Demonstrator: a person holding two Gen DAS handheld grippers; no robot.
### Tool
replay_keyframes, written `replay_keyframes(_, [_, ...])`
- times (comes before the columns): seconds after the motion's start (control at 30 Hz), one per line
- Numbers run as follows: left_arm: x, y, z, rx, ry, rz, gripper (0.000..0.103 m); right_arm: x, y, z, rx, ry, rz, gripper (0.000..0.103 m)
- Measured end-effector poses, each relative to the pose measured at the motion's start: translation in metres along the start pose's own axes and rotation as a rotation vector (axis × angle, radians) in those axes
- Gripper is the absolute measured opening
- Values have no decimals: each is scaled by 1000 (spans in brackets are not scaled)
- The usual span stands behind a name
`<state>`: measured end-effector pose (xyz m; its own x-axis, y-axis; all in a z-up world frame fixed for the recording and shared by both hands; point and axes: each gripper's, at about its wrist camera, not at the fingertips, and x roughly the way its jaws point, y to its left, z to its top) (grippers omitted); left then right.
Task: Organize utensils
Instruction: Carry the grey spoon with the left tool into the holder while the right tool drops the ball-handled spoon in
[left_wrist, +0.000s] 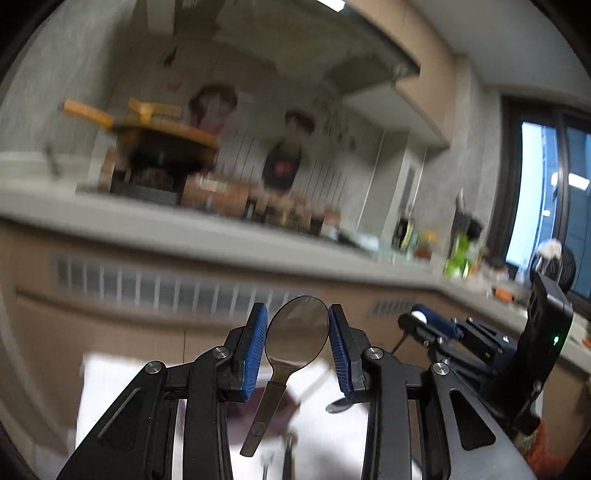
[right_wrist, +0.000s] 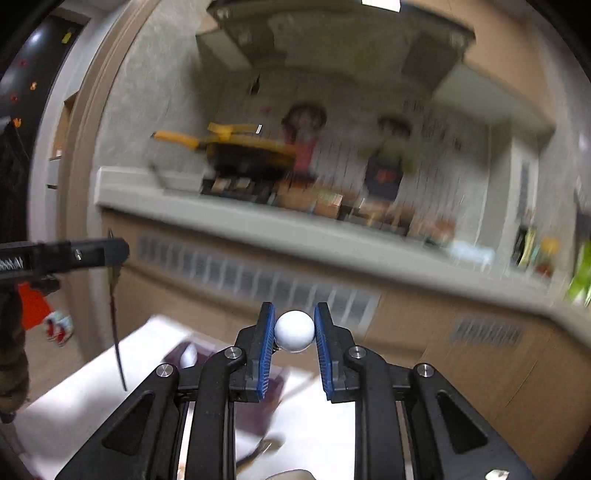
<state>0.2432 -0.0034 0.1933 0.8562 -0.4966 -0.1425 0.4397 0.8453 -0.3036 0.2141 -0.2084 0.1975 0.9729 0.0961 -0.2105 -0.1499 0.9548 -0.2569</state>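
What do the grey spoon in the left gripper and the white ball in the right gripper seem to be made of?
The grey spoon: probably polished metal such as stainless steel; its bowl is smooth and mirrors the room faintly. The white ball: matte, even white with only a soft highlight, so likely plastic or painted material; ceramic cannot be ruled out. The blue ribbed pads pressing on them look like rubber.

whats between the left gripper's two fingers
The bowl of a metal spoon sits clamped between the left gripper's blue fingers, handle hanging down, as the left wrist view shows.
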Motion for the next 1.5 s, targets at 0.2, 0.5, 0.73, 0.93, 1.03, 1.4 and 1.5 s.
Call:
replay_keyframes(0.2, [39,24,11,-51,-97,57,35,40,7,17,-67,23,-30,20])
replay_keyframes(0.5, [114,88,-34,-188,7,54,35,134,43,-41,-185,203,-11,20])
replay_keyframes(0.73, [148,113,-80,-225,120,63,35,177,63,-76,-211,324,43,20])
replay_keyframes(0.93, [159,128,-112,-275,197,79,35,198,69,-102,-197,434,111,19])
replay_keyframes(1.03, [162,134,-120,-311,243,65,36,204,65,-112,-106,488,210,20])
replay_keyframes(1.4, [96,110,-91,-262,186,84,59,131,16,-84,92,346,243,30])
replay_keyframes(1.5, [71,103,-97,-217,211,151,62,110,15,-97,120,370,277,30])
